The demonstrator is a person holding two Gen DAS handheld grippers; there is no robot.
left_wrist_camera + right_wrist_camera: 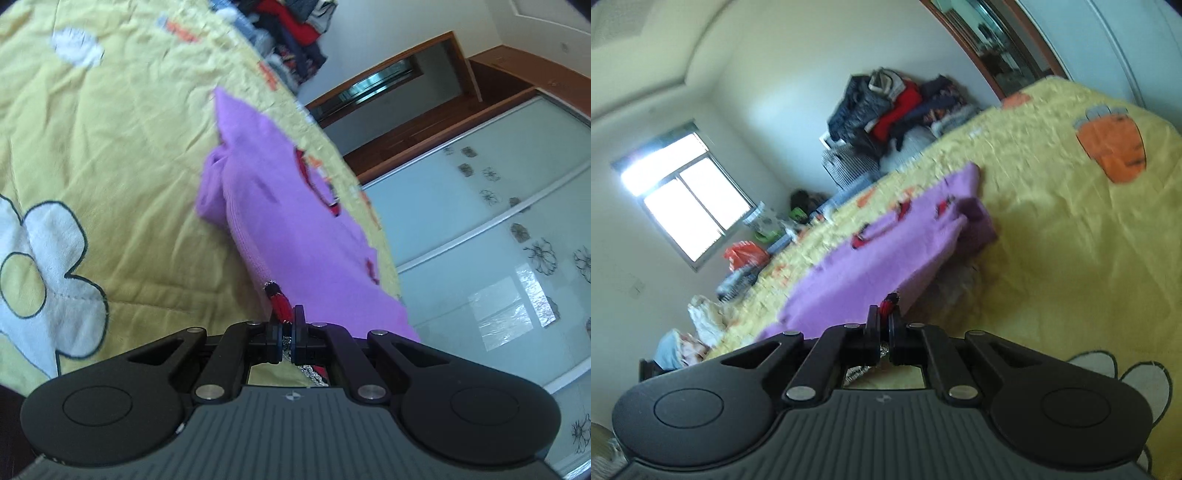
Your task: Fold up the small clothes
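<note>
A small purple garment [280, 206] with red printed marks lies on a yellow bedspread [110, 147]. Its near edge is lifted off the bed. My left gripper [287, 319] is shut on a red and black trimmed corner [279, 299] of that garment. The same purple garment [864, 266] stretches away in the right wrist view, its far part bunched. There my right gripper [882, 319] is shut on another red trimmed corner [889, 304], and the cloth hangs above the yellow bedspread [1071, 258].
A heap of dark and red clothes [886, 110] sits at the far side of the bed. Bags and small items [757, 243] line the bed's edge under a window [687, 195]. A wardrobe with glass sliding doors [498, 240] stands beside the bed.
</note>
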